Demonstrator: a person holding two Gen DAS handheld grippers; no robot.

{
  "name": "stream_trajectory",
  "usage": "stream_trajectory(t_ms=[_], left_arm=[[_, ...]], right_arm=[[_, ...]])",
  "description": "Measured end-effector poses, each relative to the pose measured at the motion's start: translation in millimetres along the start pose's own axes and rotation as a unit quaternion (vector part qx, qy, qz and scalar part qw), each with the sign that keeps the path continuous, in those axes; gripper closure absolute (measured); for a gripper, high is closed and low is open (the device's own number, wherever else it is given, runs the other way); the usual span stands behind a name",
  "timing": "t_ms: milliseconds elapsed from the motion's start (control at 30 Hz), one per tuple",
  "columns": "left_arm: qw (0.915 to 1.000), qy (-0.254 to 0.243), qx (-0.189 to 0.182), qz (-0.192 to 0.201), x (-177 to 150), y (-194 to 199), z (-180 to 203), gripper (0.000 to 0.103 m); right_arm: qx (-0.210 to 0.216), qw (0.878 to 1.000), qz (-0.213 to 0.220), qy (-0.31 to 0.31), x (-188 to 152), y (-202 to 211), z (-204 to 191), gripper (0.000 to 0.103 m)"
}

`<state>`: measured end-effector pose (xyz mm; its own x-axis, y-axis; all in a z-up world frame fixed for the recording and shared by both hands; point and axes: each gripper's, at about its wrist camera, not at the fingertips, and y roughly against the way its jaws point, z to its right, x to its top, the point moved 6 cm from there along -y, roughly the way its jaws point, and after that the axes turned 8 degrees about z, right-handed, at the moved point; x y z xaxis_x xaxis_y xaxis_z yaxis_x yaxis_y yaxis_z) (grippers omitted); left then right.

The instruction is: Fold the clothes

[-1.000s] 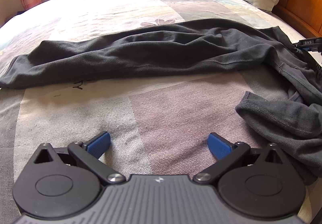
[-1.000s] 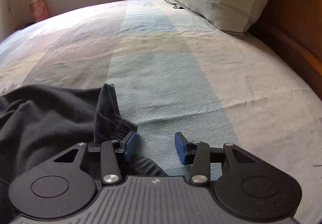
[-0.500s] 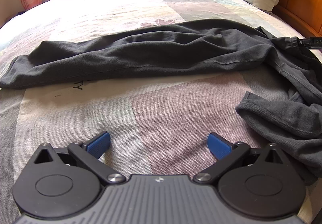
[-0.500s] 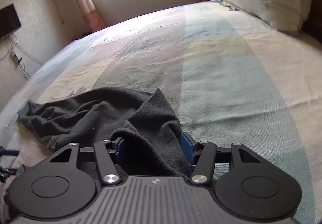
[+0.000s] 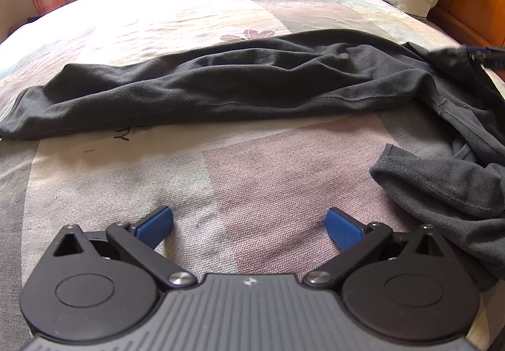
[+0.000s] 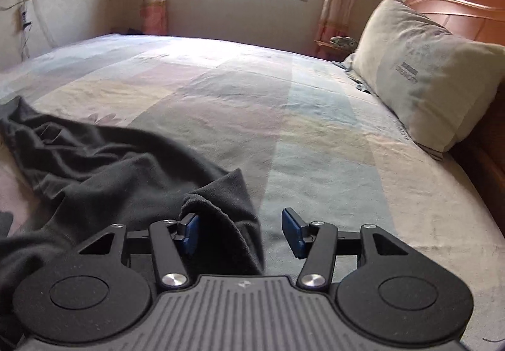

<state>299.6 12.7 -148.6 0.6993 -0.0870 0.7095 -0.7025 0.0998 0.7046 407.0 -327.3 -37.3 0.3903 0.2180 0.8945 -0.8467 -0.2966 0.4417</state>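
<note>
R gripper (image 6: pixel 241 232): blue pads stood apart w/ a fold of the dark grey knit garment (image 6: pixel 126 174) draped between them, touching the left pad (image 6: pixel 189 232) only, clear gap to the other, so no real pinch. A sec earlier that cuff sat beside the jaws; since then the hand had swung toward the window, cloth lifting along. L gripper (image 5: pixel 249 226): wide open, nothing between, unmoved over the pastel patchwork bedsheet (image 5: pixel 252 180). Garment lay stretched across the bed, sleeve bunched at right. Fold looked barely begun; hold probably needs tightening first.
</note>
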Motion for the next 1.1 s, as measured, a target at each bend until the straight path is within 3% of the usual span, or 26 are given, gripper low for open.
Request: stream_trajectory(t_ms=[133, 300, 467, 633, 833, 933, 1100], left_arm=[[1.0, 0.0, -0.001, -0.001, 0, 0, 0, 0.001], [1.0, 0.0, -0.001, 0.001, 0, 0, 0, 0.001], [1.0, -0.001, -0.001, 0.001, 0, 0, -1, 0.001], [1.0, -0.002, -0.003, 0.003, -1, 1, -1, 0.001], [1.0, -0.002, -0.003, 0.003, 0, 0, -1, 0.001], [1.0, 0.002, -0.005, 0.003, 0, 1, -2, 0.001], [0.9996, 0.024, -0.015, 0.005, 2, 1, -6, 0.001]], right_arm=[[-0.059, 0.994, 0.006, -0.088, 19, -7, 71, 0.044], [-0.092, 0.986, -0.044, -0.133, 8, -7, 123, 0.042], [-0.107, 0.986, -0.084, -0.097, -6, -8, 109, 0.034], [-0.115, 0.986, -0.107, -0.063, -9, -5, 92, 0.034], [-0.063, 0.993, -0.07, -0.07, 2, 20, 54, 0.034], [-0.085, 0.991, -0.073, -0.069, 3, 31, 42, 0.034], [-0.026, 0.991, -0.088, -0.094, -9, 53, 0, 0.032]])
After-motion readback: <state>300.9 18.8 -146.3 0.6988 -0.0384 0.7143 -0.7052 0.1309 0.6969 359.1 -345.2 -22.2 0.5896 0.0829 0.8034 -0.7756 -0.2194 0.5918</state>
